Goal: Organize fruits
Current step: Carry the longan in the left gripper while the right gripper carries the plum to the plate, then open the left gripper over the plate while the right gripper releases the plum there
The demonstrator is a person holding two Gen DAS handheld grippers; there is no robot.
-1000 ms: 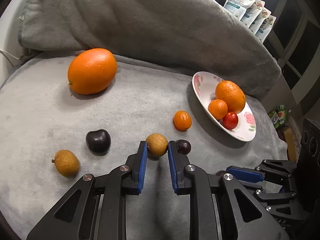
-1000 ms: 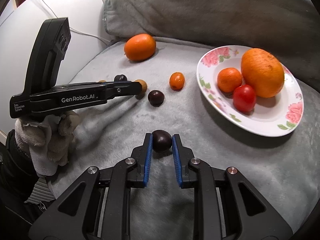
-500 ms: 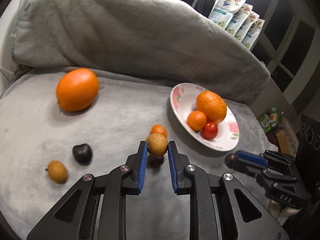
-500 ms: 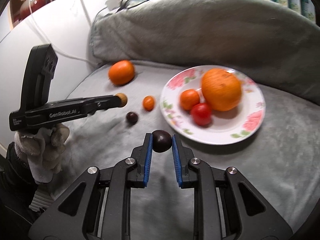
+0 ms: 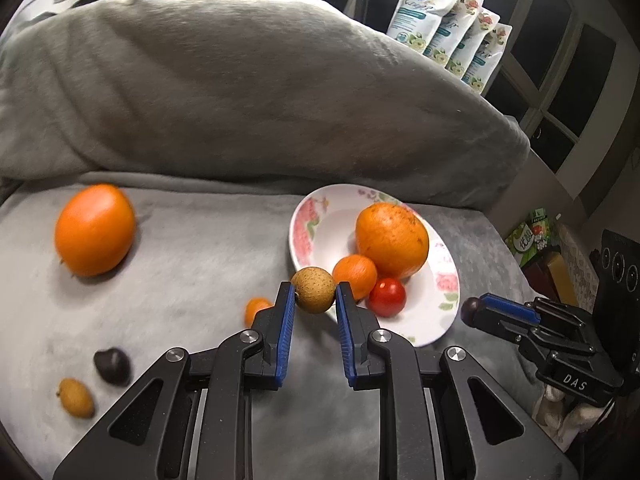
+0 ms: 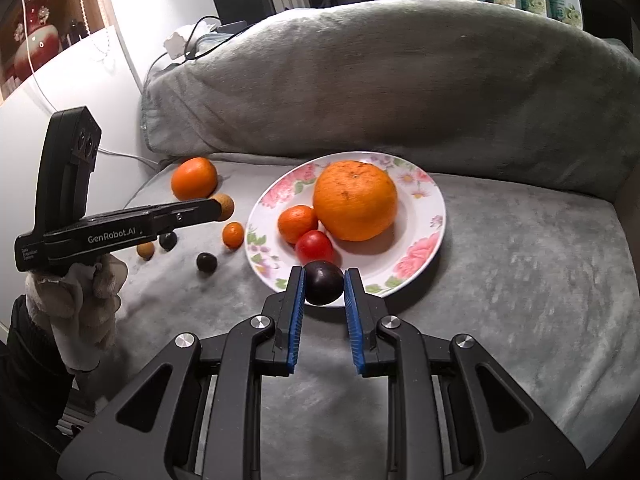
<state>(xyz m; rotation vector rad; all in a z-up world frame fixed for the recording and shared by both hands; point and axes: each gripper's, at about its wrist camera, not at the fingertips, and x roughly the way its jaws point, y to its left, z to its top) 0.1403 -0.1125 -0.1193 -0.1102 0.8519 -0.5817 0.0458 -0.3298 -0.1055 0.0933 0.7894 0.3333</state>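
Since the earlier frame I have lifted both tongs off the grey blanket (image 5: 208,264) and carried them toward the floral plate (image 6: 430,216); each fruit has travelled with its tongs. My left tongs (image 5: 315,300) are clenched on a tan speckled fruit (image 5: 313,289), held in the air above the plate's near-left rim. My right tongs (image 6: 323,282) are clenched on a dark plum (image 6: 323,282), held above the plate's near rim, just in front of the red tomato (image 6: 314,246).

The plate lies toward the right side of the blanket-covered seat, close to the rolled back edge (image 6: 400,80). It carries 3 fruits: 1 large orange (image 6: 355,199), 1 small mandarin (image 6: 297,223) and the tomato, the 3 touching one another.

Left of the plate, 5 fruits lie on the blanket:
- 1 big orange (image 5: 95,229), near the back-left corner;
- 1 small kumquat (image 6: 233,234), just beside the plate's left rim;
- 1 dark fruit (image 6: 207,262) in front of the kumquat;
- 1 second dark fruit (image 5: 112,365) and 1 tan fruit (image 5: 76,397), side by side toward the front-left edge.

In the right wrist view a gloved hand (image 6: 86,312) grips the left tool's handle. Pouches with flower print (image 5: 444,28) stand behind the back edge.
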